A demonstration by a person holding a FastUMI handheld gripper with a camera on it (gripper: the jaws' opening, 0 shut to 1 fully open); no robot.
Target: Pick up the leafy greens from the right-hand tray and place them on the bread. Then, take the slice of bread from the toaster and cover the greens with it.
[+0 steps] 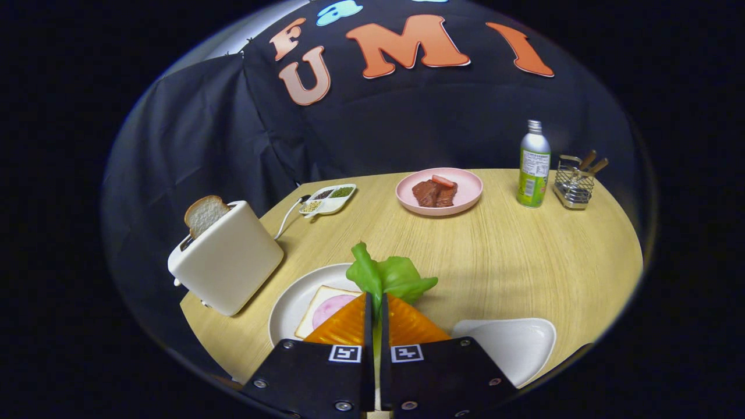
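My gripper is shut on the leafy greens, whose green leaves stick up just ahead of the fingertips, lifted off the table. Below and left of the fingers lies a slice of bread with a pink round slice on it, on a white round plate. To the right of the fingers sits the white tray, with nothing on its visible part. Further left stands a white toaster with a slice of bread poking out of its slot.
Beyond the greens, a pink plate holds brown meat pieces. A green-labelled bottle and a wire basket with utensils stand at the far right. A small divided dish of seasonings sits behind the toaster, whose cord runs beside it.
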